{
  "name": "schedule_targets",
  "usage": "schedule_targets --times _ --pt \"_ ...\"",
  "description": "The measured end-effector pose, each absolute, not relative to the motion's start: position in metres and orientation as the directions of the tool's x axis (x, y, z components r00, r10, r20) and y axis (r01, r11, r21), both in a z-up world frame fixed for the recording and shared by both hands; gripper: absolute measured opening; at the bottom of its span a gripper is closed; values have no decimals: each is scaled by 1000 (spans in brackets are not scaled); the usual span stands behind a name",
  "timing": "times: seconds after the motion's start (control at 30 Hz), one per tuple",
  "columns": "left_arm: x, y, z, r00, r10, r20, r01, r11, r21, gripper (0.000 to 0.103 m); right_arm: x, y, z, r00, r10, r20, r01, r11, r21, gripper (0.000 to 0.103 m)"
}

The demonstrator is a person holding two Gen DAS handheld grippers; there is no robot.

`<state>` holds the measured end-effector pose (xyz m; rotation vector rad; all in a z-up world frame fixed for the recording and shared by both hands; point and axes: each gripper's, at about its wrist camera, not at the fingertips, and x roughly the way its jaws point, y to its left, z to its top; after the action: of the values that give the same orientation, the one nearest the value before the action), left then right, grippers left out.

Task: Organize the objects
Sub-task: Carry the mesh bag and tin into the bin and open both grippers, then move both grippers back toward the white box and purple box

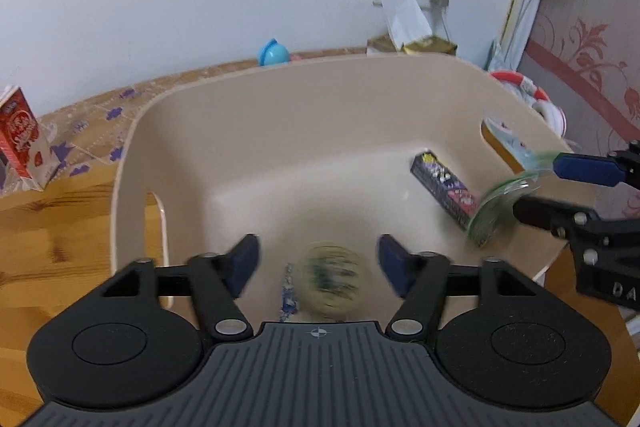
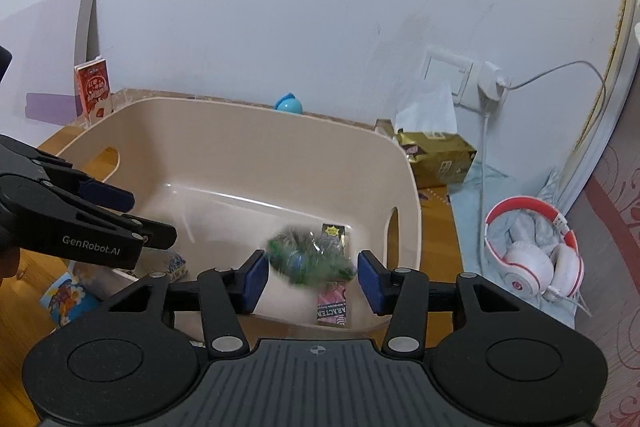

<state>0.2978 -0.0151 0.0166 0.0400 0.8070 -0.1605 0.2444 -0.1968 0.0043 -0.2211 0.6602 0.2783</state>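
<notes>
Blurred ball [image 1: 329,281] between left claw [image 1: 319,263] tips

Smooth beige plastic tub [image 1: 224,131], semi-matt w/ soft sheen on its floor. Warm orange-brown wooden tabletop [image 1: 52,211], grain visible, slightly glossy. Left gripper [image 1: 318,261] and right gripper [image 2: 308,277]: matt black plastic bodies w/ silvery metal pins, blue rubbery-looking pads, ribbed grey base. Glossy printed dark card box [image 1: 442,187]. Shiny gold foil pack [image 2: 438,157]. Glossy white-and-red plastic headphones [image 2: 536,255] on pale blue cloth [image 2: 472,211].
</notes>
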Motion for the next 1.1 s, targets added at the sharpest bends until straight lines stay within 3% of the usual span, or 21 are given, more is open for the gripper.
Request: schedule_targets --times 0.07,0.2,0.4,0.5,0.77,1.1 --pt "290 -13 24 701 -135 -700 157 987 -33 77 239 -198 9 767 182 -615 -319 940 -119 69" --pt "274 -7 38 726 -141 -673 150 988 -45 83 224 -202 20 790 181 -585 -306 944 -121 75" --pt "246 -3 53 753 -116 -647 134 991 -22 84 196 -212 29 814 176 -553 -279 954 -108 98" --pt "223 4 57 773 -96 -626 106 994 -21 88 183 -217 29 816 173 -552 -269 958 -99 102" --pt "171 12 46 776 -86 -625 91 996 -23 89 161 -229 7 786 133 -604 -240 966 -100 103" --pt "154 10 -13 670 -86 -737 80 996 -43 89 158 -247 -41 734 95 -672 -169 984 -46 103"
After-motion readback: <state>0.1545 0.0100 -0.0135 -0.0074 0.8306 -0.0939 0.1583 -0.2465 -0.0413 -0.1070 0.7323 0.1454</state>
